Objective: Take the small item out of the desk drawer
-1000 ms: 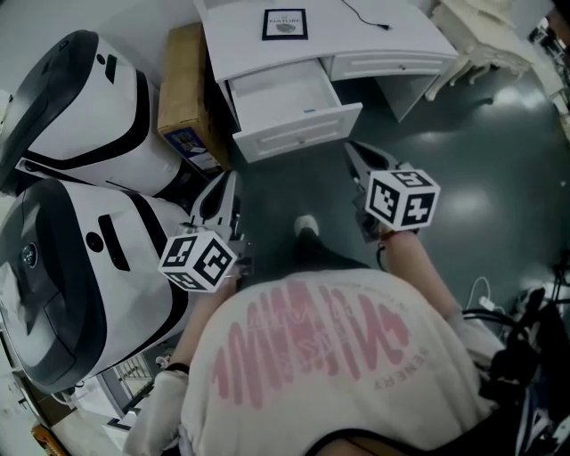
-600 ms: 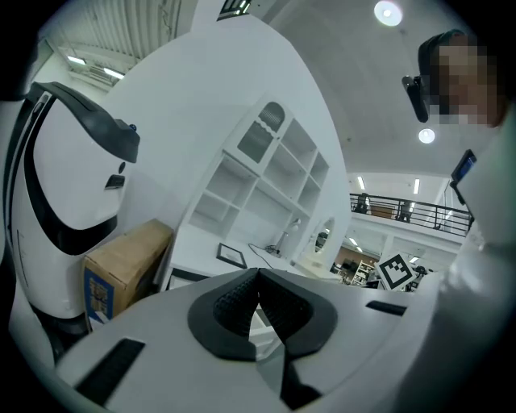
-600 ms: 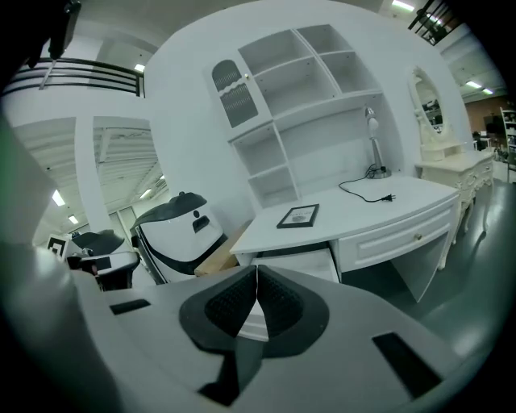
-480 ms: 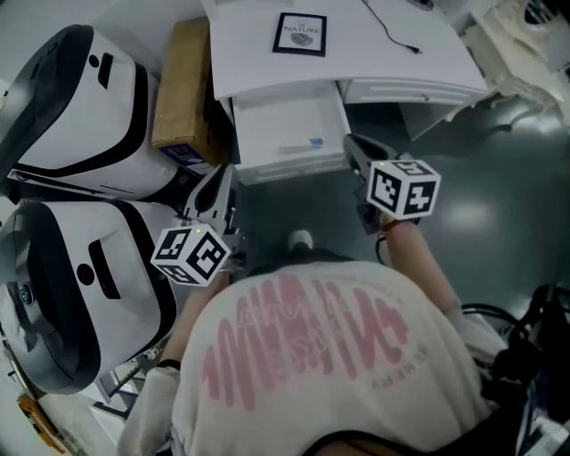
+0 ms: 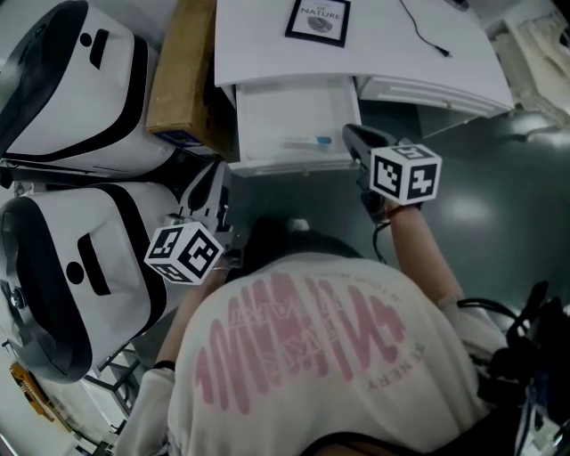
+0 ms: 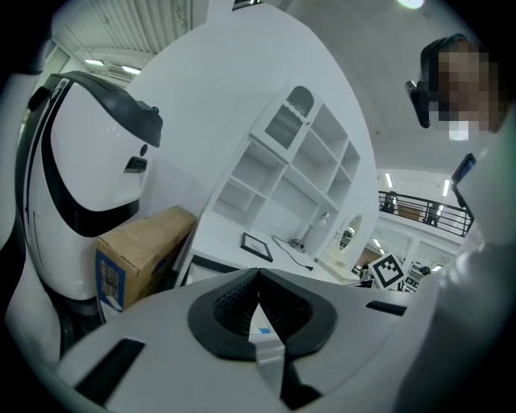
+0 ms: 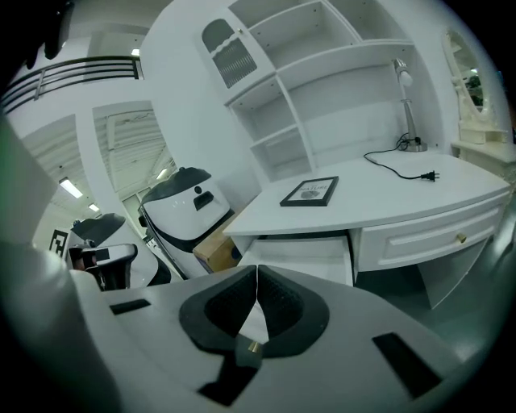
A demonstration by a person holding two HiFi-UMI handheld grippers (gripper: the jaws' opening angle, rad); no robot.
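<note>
The white desk (image 5: 419,67) has its drawer (image 5: 294,111) pulled open. A small thin white item with a blue end (image 5: 307,141) lies on the drawer's floor near the front. My right gripper (image 5: 354,138) is shut and empty, its tips at the drawer's front right corner. In the right gripper view the right gripper (image 7: 256,270) has its jaws together, pointing at the open drawer (image 7: 302,252). My left gripper (image 5: 215,174) hangs lower left of the drawer, also shut and empty. In the left gripper view the left gripper (image 6: 258,273) shows both pads meeting.
A framed picture (image 5: 318,20) and a black cable (image 5: 427,36) lie on the desktop. A cardboard box (image 5: 183,76) stands left of the desk beside two big white-and-black pods (image 5: 71,80) (image 5: 80,267). A second drawer (image 7: 427,234) to the right is closed.
The person has stepped towards the desk. Both grippers have moved forward, the right one up to the drawer's front right corner. Both stay shut.
</note>
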